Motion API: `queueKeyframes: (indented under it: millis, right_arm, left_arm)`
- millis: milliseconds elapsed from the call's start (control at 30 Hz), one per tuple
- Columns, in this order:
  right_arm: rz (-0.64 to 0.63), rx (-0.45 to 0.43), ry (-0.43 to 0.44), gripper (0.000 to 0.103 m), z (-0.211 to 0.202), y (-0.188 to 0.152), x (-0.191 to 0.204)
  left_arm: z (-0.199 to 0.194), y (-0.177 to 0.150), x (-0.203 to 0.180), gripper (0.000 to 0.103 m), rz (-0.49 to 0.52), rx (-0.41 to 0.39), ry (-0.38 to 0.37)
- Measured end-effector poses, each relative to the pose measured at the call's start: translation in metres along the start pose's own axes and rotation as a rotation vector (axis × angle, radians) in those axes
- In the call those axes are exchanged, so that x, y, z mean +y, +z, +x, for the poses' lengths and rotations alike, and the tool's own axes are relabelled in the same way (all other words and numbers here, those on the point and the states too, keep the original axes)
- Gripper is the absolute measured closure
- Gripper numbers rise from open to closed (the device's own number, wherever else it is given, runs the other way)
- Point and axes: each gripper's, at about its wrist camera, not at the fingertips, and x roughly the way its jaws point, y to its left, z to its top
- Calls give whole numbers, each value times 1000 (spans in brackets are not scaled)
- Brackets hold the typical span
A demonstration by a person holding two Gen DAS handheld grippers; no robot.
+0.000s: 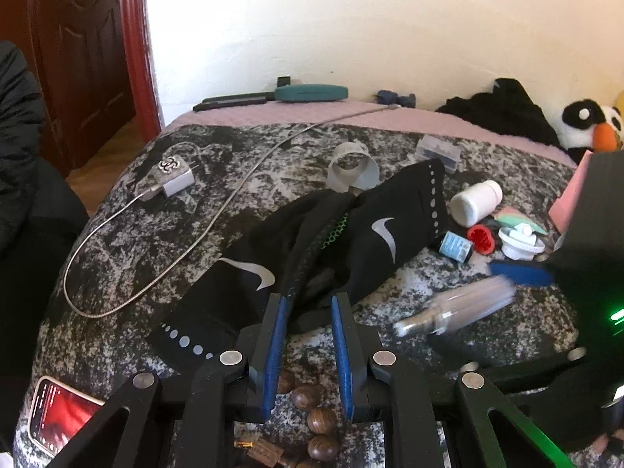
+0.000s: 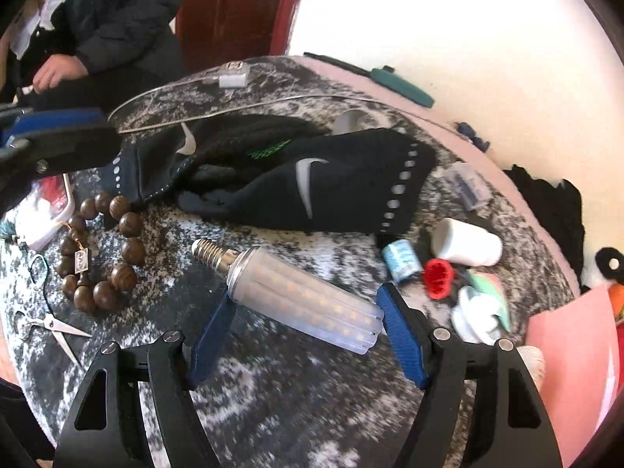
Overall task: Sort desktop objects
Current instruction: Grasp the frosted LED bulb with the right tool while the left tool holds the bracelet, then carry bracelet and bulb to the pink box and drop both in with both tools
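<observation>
The right tongs [image 2: 304,327] stand spread wide, their blue pads on either side of a corn-cob LED bulb [image 2: 300,296] without clearly pressing it; the bulb is a frosted plastic cylinder with rows of amber dots and a threaded metal base, lying near the middle of the tabletop [image 2: 273,390], which is covered by a mottled black-and-white cloth. The left tongs [image 1: 308,331] are parted with nothing between them, poised above a string of round, grained wooden beads [image 2: 101,249] near the tabletop's near edge. Past the bulb lies a heap of soft black knit fabric [image 2: 312,187] with grey swoosh marks and dotted hems. To its right are the containers: a white plastic bottle [image 2: 466,243] on its side, its contents hidden; a small blue-labelled vial [image 2: 401,261]; a ribbed red cap [image 2: 438,277]; and a clear lidded box [image 2: 470,185] toward the far edge, its contents too blurred to tell. Small steel scissors [image 2: 50,327] lie at the left edge, and a braided metal cable [image 1: 156,273] runs from a white charger [image 1: 175,183].
</observation>
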Motion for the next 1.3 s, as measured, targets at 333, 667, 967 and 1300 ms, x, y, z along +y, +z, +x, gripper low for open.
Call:
queueKeyframes:
  millis: [333,667,967,1300]
  right_arm:
    - [68,-34,-41,26,-46,-17,-36]
    - [98,-68,-25,26,-70,-25,-47]
    - [105,-73,-21,26,-74,-27,-49]
    - [134,-98,-55,26,-98,-29,-63]
  left_arm:
    - [15,-18,14,40,-6,104,57]
    - [33,-38,31,24,-14,204,135]
    - [75,-58,31,57,-59,286,78]
    - [49,-40,-33,85,87,192,26]
